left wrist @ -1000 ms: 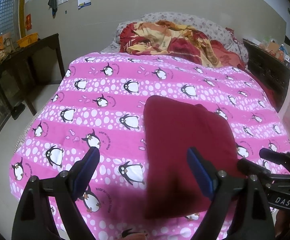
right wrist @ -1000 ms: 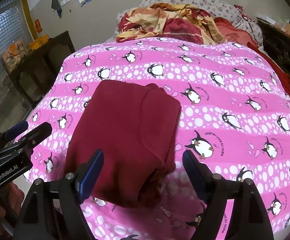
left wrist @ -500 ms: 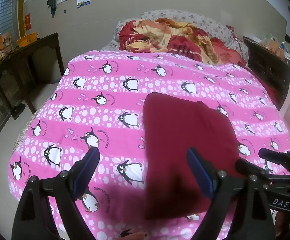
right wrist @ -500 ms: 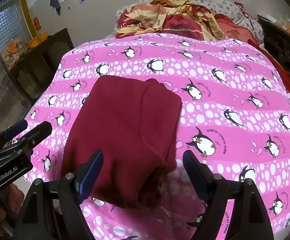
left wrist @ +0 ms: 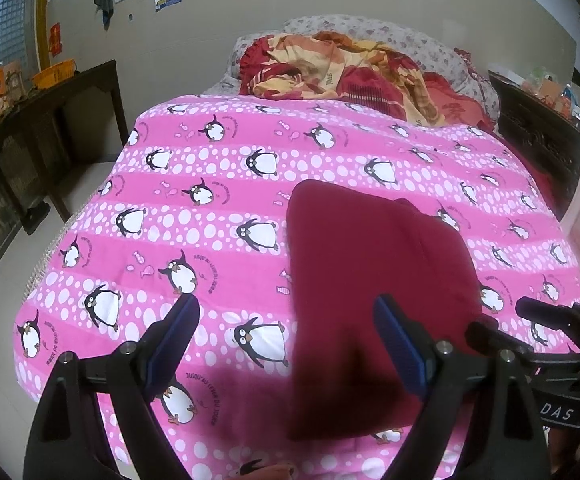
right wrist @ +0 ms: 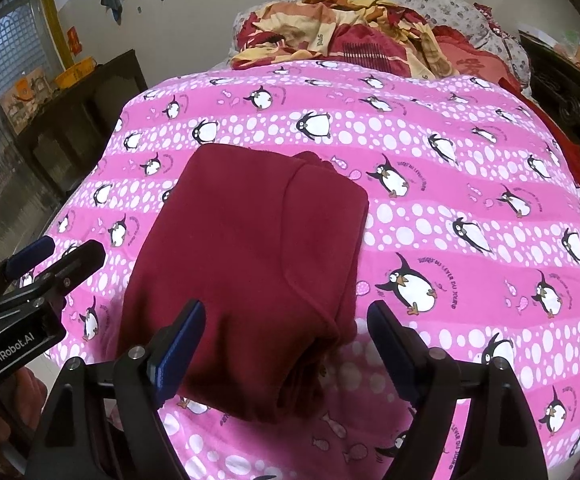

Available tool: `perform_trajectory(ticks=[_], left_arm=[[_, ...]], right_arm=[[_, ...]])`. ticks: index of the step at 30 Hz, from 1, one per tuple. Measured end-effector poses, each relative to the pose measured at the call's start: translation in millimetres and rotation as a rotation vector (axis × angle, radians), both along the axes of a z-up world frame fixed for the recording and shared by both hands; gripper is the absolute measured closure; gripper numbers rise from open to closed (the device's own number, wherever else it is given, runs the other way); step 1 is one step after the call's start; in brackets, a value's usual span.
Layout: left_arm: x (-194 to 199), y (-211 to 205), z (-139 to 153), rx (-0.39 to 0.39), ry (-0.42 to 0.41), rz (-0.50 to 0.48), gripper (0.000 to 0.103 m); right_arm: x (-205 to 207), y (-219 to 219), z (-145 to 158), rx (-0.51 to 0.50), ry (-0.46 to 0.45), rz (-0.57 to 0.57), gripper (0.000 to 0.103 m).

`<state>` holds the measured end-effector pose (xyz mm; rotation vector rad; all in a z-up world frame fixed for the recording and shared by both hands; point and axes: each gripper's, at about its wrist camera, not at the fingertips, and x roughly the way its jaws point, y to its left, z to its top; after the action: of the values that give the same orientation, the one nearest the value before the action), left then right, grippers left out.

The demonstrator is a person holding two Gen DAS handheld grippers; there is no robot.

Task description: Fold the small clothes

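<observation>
The dark red garment (right wrist: 246,276) is lying folded into a thick, roughly rectangular bundle on the pink penguin-print bedspread (right wrist: 450,208), toward the foot edge of the bed. Its layered edges are showing along the side nearest the right gripper, and a seam is curving across the top layer.

The right gripper (right wrist: 286,322) is hanging above the near end of the garment with its fingers spread wide apart and nothing between them; one blue-padded finger is showing over the cloth and the other over bare bedspread just beside the garment's stacked edge. The left gripper (left wrist: 286,320) is likewise standing wide apart and empty, off the garment's other side, with one finger over the cloth's near corner and the other over the penguin print. Each gripper is showing at the edge of the other's view, on opposite sides of the garment.

Compared with a second ago, the garment is keeping the same shape and place on the bedspread. Both grippers are keeping the same spread, and the views are shifting only slightly.

Beyond the garment, a crumpled red-and-yellow blanket (left wrist: 342,68) is lying at the head of the bed. A dark wooden table (left wrist: 50,120) is standing beside the bed.
</observation>
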<state>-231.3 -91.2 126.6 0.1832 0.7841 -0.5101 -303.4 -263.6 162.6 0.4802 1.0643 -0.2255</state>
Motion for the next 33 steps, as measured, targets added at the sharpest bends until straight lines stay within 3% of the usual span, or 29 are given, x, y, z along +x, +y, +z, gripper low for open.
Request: perform_trajectory(ticks=[33], left_arm=[[4, -4, -9, 0.02, 0.018, -0.007, 0.015]], right_arm=[[7, -1, -10, 0.006, 0.03, 0.02, 0.014]])
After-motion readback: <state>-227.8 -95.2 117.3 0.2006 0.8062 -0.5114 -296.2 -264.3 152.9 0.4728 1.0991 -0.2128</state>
